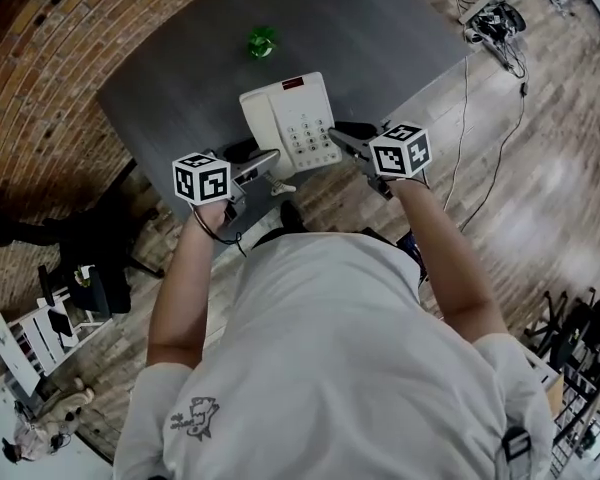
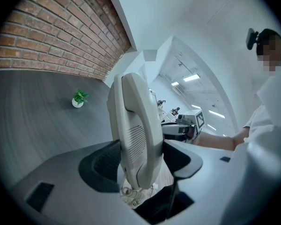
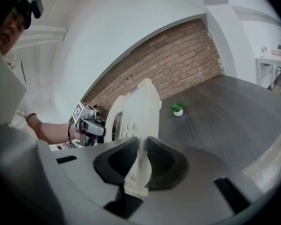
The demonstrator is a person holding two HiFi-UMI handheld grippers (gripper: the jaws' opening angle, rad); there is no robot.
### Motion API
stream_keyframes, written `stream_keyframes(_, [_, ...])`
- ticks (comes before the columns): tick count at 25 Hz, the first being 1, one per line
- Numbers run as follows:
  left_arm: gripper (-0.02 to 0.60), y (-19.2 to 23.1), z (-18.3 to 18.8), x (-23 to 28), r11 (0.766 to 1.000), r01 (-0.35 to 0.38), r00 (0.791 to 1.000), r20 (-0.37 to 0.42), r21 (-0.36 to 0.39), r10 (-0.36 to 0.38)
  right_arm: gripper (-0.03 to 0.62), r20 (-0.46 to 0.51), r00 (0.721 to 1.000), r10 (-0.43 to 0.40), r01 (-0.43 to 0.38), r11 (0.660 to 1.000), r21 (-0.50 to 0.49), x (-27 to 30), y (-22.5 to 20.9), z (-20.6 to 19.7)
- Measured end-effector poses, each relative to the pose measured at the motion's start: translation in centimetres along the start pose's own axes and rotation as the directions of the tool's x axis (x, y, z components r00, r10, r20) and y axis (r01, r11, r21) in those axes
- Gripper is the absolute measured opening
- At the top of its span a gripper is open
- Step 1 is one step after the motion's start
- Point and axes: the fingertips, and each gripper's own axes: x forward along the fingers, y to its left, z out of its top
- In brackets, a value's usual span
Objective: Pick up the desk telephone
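Desktop (image 1: pixel 180 83) dark grey, telephone (image 1: pixel 288 118) at its edge, brick wall (image 1: pixel 40 58), plank floor (image 1: pixel 540 188)

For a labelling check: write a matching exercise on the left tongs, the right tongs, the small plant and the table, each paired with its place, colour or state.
Column one:
1. left tongs
2. right tongs
3. small plant
4. table

Column two:
a. dark grey
b. green, standing apart beyond the desk telephone
c. shut on the telephone's handset side
d. shut on the telephone's keypad-side edge

Pairs: 1-c, 2-d, 3-b, 4-a.
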Motion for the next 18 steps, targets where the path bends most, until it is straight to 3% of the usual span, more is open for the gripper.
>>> stream_keyframes(18, [0.295,-12.0,-7.8,5.1,0.996,-0.093,0.994,0.063,-0.003,0.093,0.072,-0.017,0.996,0.085,-0.086,0.994,-0.066,-12.1,0.1,-7.3])
